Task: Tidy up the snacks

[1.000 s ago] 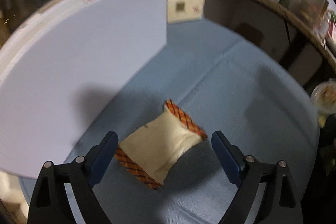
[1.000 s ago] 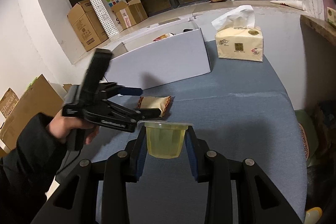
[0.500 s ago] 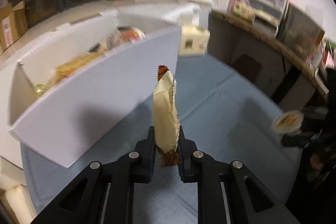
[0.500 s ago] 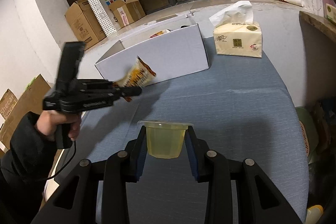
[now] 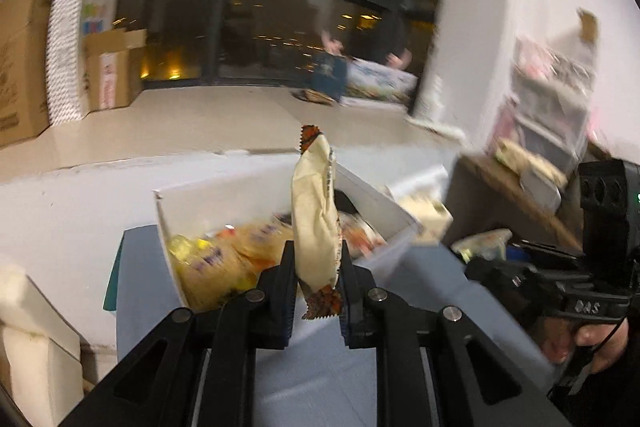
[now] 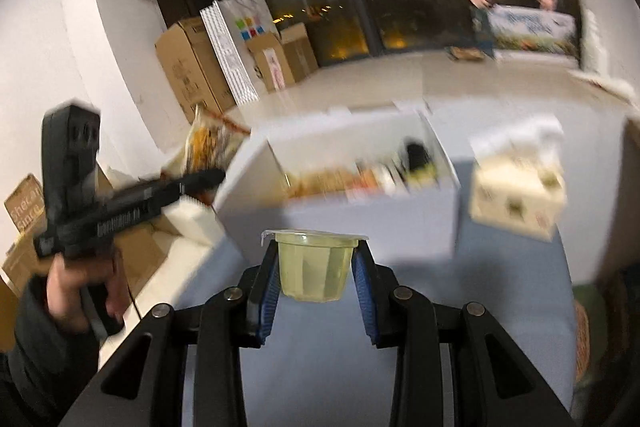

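Note:
My left gripper is shut on a cream snack packet with orange checked ends, held upright in front of the open white box that holds several snacks. In the right wrist view the left gripper and its packet are at the box's left end. My right gripper is shut on a clear yellow jelly cup, held above the blue table just before the white box.
A tissue pack stands right of the box on the blue table. Cardboard boxes line the far left wall. A shelf with clutter is at the right. The frames are blurred by motion.
My left gripper closed on the packet, lifted it off the table and carried it up to the box. My right gripper moved closer to the box with the jelly cup.

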A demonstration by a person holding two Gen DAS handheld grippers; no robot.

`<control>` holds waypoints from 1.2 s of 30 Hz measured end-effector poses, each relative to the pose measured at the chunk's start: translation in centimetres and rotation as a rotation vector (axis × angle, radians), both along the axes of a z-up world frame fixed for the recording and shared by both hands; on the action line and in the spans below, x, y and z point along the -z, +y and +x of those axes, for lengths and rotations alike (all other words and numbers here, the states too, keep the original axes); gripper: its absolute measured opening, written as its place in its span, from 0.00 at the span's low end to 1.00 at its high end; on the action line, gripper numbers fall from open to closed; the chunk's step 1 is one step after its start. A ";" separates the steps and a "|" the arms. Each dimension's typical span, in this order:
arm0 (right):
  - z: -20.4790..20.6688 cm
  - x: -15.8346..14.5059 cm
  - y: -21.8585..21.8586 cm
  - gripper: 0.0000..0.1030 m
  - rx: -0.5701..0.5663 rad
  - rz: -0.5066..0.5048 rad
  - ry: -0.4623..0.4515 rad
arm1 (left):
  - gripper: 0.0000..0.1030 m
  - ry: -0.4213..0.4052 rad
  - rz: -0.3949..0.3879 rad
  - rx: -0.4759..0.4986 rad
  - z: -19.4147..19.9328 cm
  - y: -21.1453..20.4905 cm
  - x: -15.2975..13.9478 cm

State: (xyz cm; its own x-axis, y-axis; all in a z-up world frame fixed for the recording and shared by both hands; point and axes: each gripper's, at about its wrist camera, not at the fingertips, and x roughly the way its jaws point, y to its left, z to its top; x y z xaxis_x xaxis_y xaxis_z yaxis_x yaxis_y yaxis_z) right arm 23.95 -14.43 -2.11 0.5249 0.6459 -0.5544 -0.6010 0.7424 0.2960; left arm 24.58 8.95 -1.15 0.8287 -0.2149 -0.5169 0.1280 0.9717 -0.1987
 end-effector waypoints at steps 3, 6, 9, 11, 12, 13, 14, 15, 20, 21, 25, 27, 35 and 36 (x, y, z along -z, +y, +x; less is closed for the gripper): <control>4.1 -1.4 3.1 0.37 0.006 0.027 0.010 | 0.19 0.014 -0.022 -0.046 2.0 1.6 0.1; 7.7 -2.0 6.0 0.37 0.005 0.015 0.020 | 0.19 0.029 -0.026 -0.071 3.7 2.6 0.5; 10.5 -2.0 8.1 0.37 0.016 -0.011 0.016 | 0.19 0.047 -0.017 -0.090 4.6 3.3 0.8; 12.2 -1.7 9.1 0.64 0.040 -0.034 0.030 | 0.61 0.047 -0.016 -0.120 4.9 3.7 0.9; 12.8 -1.5 9.4 0.78 0.051 -0.049 0.044 | 0.82 0.051 -0.015 -0.136 5.0 3.9 0.9; 13.3 -1.3 9.5 0.98 0.065 -0.051 0.048 | 1.00 0.039 -0.027 -0.146 4.8 4.1 0.9; 13.5 -1.3 9.2 1.00 0.080 -0.027 0.038 | 1.00 0.025 -0.035 -0.151 4.5 4.2 0.9; 13.4 -1.4 8.7 1.00 0.089 0.004 0.021 | 1.00 0.027 -0.030 -0.153 4.2 4.2 0.8; 12.8 -1.4 7.1 1.00 0.138 0.008 0.007 | 1.00 -0.008 -0.017 -0.174 2.2 3.7 0.3; 12.5 -1.6 6.9 1.00 0.148 0.000 -0.002 | 1.00 -0.029 -0.017 -0.172 1.6 3.5 0.1; 10.0 -2.5 5.9 1.00 0.176 -0.035 -0.064 | 1.00 -0.114 0.051 -0.257 -2.5 1.5 -0.9; 8.1 -3.3 5.3 1.00 0.168 -0.026 -0.089 | 1.00 -0.142 0.135 -0.334 -4.5 0.3 -1.4; -1.0 -5.2 2.9 1.00 0.156 -0.095 -0.224 | 1.00 -0.107 0.099 -0.283 -12.3 -2.8 -2.9; -2.0 -5.2 2.5 1.00 0.132 -0.091 -0.226 | 1.00 -0.101 0.110 -0.289 -13.1 -3.2 -3.2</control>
State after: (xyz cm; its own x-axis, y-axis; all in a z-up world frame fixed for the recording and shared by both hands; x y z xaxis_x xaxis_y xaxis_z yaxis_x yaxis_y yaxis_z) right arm 21.93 -11.95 3.12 0.7182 0.5165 -0.4662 -0.5405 0.8361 0.0938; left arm 11.49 5.72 2.07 0.8955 0.0897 -0.4360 -0.1428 0.9856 -0.0905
